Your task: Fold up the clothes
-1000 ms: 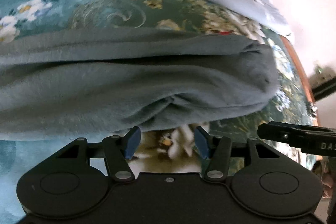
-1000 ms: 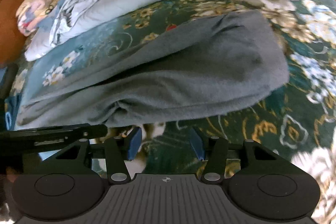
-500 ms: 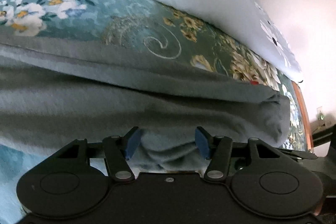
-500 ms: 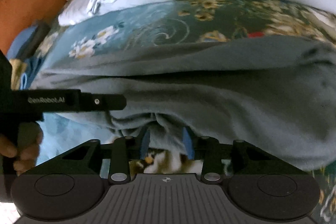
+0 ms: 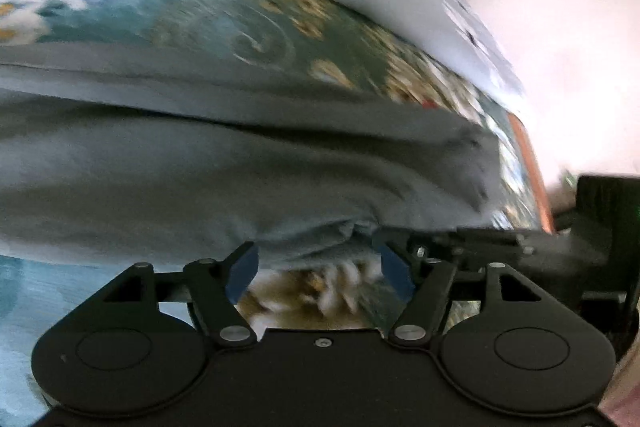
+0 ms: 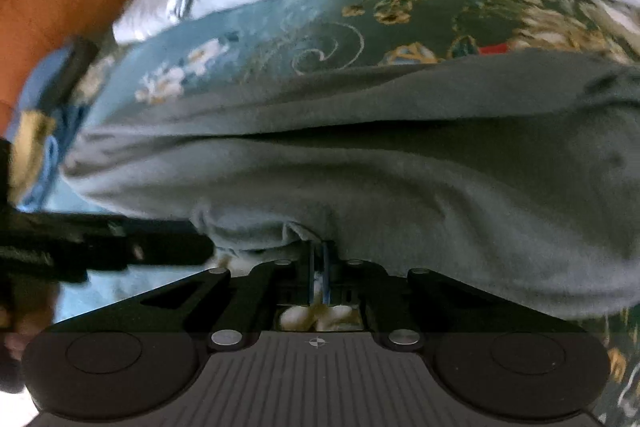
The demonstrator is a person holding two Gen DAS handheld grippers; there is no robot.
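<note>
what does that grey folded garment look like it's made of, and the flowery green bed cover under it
Grey folded garment: likely soft fleece or brushed knit; matte, fuzzy nap, thick rounded folds. Flowery green bed cover: probably smooth woven cotton or polyester; flat printed pattern, slight sheen, though blur leaves it open.

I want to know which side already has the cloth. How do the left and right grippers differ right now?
The left gripper stands open, its jaws having just widened, the grey garment at its tips unpinched. The right gripper has just closed, apparently pinching the garment's near edge. Both sit at that same edge, side by side.

Soft daylight, blown-out glare at the left view's upper right, motion blur, fisheye bending, dark corners
</note>
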